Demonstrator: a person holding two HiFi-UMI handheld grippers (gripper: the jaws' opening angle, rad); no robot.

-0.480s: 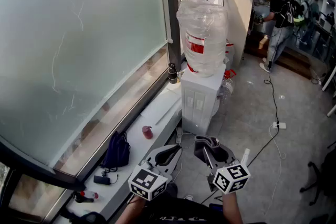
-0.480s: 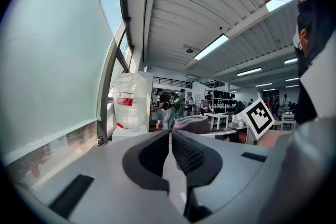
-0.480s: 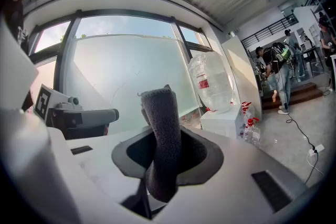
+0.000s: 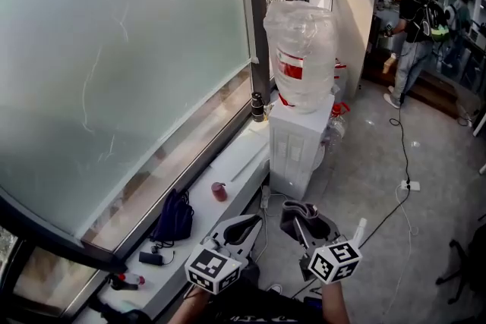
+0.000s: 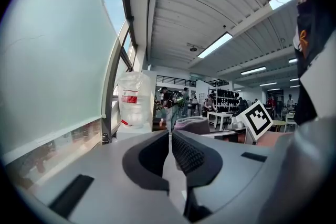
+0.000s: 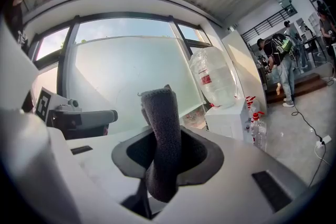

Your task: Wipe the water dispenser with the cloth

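Observation:
The white water dispenser (image 4: 296,148) stands by the window with a plastic-wrapped bottle (image 4: 301,53) on top, well ahead of both grippers. It also shows small in the left gripper view as the dispenser (image 5: 132,134) and at the right of the right gripper view as the dispenser (image 6: 227,115). My right gripper (image 4: 302,220) is shut on a dark grey cloth (image 6: 163,139), folded and sticking up between the jaws. My left gripper (image 4: 241,228) is shut with nothing in it, beside the right one, low in the head view.
A white window ledge (image 4: 228,174) carries a dark bag (image 4: 173,218), a red cup (image 4: 219,190) and a black bottle (image 4: 257,106). A cable and power strip (image 4: 410,184) lie on the floor. A person (image 4: 412,34) stands far back right.
The head view has shifted slightly, so the dispenser sits a little farther right and lower in the frame. Both grippers keep the same pose and hold.

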